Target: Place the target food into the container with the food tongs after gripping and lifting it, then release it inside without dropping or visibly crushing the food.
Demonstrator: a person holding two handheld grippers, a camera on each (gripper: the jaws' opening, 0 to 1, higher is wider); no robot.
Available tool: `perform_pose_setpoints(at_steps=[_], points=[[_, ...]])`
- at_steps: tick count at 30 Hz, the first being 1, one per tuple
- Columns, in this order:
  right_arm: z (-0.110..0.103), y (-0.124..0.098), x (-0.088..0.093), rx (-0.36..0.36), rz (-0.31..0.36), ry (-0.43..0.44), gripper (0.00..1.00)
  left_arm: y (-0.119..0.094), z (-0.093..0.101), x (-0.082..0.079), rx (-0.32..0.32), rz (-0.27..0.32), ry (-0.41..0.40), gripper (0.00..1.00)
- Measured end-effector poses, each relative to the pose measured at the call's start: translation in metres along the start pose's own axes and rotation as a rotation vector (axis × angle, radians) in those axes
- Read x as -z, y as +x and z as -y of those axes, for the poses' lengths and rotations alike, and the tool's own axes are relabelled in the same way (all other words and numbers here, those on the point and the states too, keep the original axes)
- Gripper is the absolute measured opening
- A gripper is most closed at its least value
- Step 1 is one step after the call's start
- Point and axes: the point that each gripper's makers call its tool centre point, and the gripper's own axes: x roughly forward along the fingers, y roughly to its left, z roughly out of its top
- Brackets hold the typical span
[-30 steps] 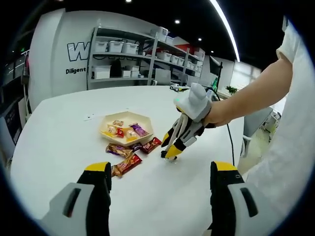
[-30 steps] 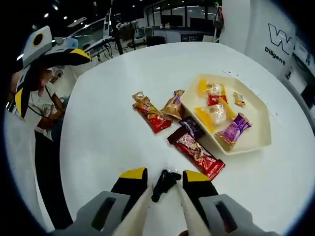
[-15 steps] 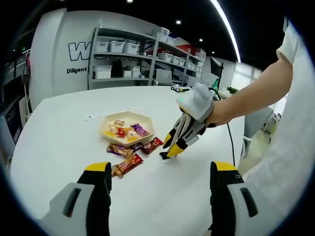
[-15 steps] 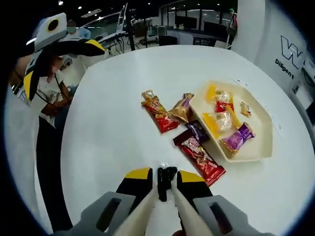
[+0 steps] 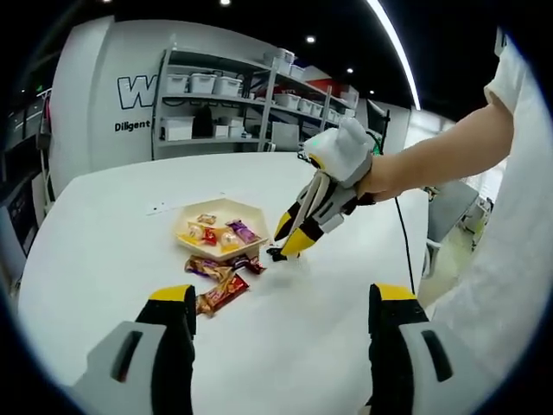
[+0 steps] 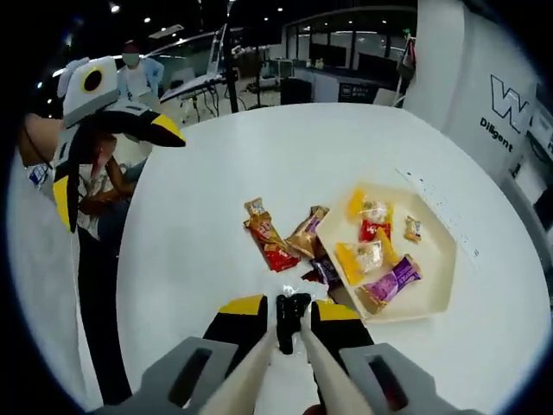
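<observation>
A cream hexagonal tray (image 6: 432, 298) (image 5: 219, 207) on the round white table holds several wrapped sweets. Loose packets lie beside it: an orange-red one (image 6: 268, 244) (image 5: 223, 290), a gold one (image 6: 307, 233) (image 5: 207, 265) and a purple one (image 6: 327, 270). My right gripper (image 6: 287, 306) (image 5: 290, 235) is shut on the white food tongs (image 6: 255, 367), whose black tips are pressed together above the table near the tray's corner. A sliver of dark red wrapper (image 6: 309, 277) shows just past the tips; I cannot tell if it is pinched. My left gripper (image 5: 281, 298) (image 6: 112, 164) stands open, holding nothing.
The table edge curves round the near side (image 6: 121, 285). The person's forearm (image 5: 432, 164) reaches in from the right. Shelving with boxes (image 5: 225, 95) stands behind the table, and another person (image 6: 138, 73) stands in the background.
The tongs closed their tips, then my right gripper rose and moved toward the tray. The long red packet no longer lies flat beside the tray. The left gripper stayed put.
</observation>
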Motion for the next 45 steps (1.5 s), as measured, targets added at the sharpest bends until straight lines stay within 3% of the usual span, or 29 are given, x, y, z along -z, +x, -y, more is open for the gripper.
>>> perform_pose_setpoints(at_steps=[7,20,25,32,39,45], points=[[0.021,-0.008,-0.025,0.031,0.029,-0.008,0.13,-0.001,0.0,-0.002,-0.001,0.001,0.005,0.79],[0.1,-0.019,-0.061,0.134,0.06,0.043,0.14,-0.005,-0.011,0.001,-0.022,0.005,-0.003,0.79],[0.115,-0.019,-0.074,0.158,0.073,0.054,0.15,-0.007,-0.013,0.002,-0.03,0.002,-0.008,0.79],[0.124,-0.017,-0.084,0.167,0.089,0.062,0.17,-0.008,-0.019,0.004,-0.04,0.003,-0.016,0.79],[0.128,-0.015,-0.083,0.159,0.088,0.052,0.16,-0.006,-0.019,0.004,-0.038,0.003,-0.016,0.79],[0.118,-0.014,-0.078,0.14,0.086,0.031,0.16,-0.006,-0.014,0.002,-0.034,0.003,-0.017,0.79]])
